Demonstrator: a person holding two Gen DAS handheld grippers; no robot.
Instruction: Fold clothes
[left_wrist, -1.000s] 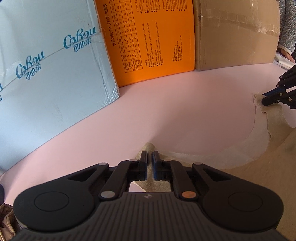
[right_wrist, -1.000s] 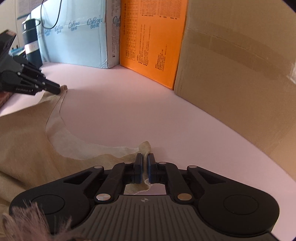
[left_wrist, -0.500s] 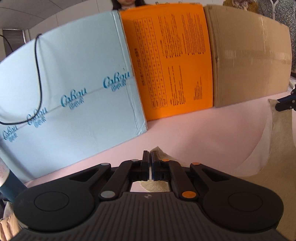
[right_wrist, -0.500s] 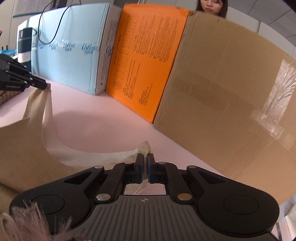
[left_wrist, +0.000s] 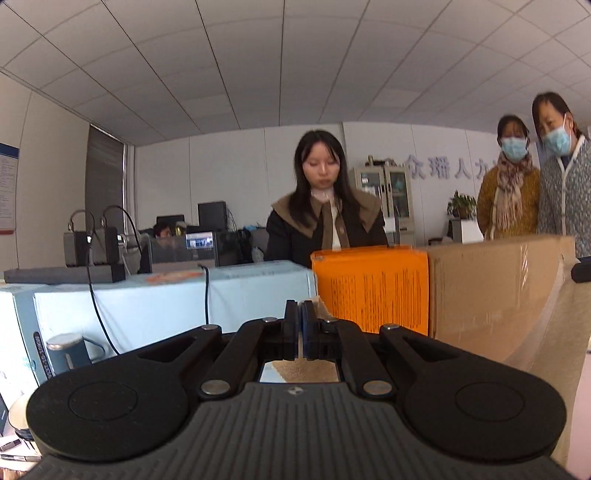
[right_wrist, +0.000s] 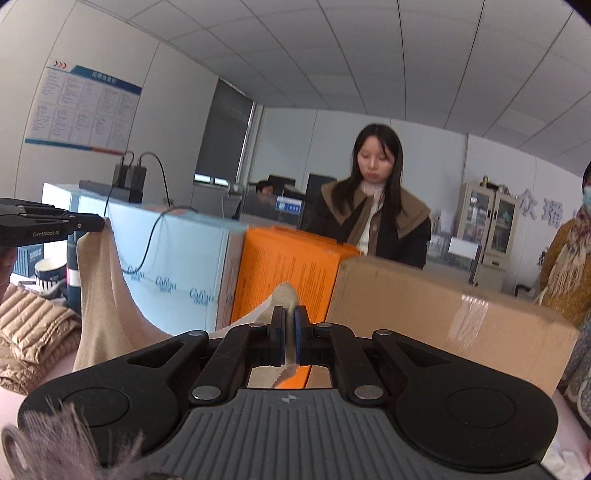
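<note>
1. Left wrist view: the left claw (left_wrist: 300, 325) is clamped on a corner of the beige garment (left_wrist: 554, 354), a strip of cloth showing between its closed pads. The garment hangs in the air to the right, in front of the brown cardboard box (left_wrist: 495, 288). To do the lift well, I judge both corners should be kept level and the cloth taut enough to hang flat before it is laid down for a fold.
2. Same view, room: the light-blue box (left_wrist: 166, 306), the orange box (left_wrist: 373, 288) and the cardboard box stand in a row ahead, so forward travel is limited. A black cable (left_wrist: 94, 295) hangs over the blue box and a dark cup (left_wrist: 66, 354) sits low on the left; both are worth avoiding.
3. Right wrist view: the right claw (right_wrist: 290, 334) is pinched shut on another corner of the garment (right_wrist: 107, 295), which drapes in a curve across to the left claw (right_wrist: 88, 225) at the upper left.
4. Same view, room: a tan quilted jacket (right_wrist: 33, 332) lies low on the left, near the hanging cloth. The pink tabletop (right_wrist: 569, 417) shows only at the frame edges, so I cannot tell how much free surface lies below.
</note>
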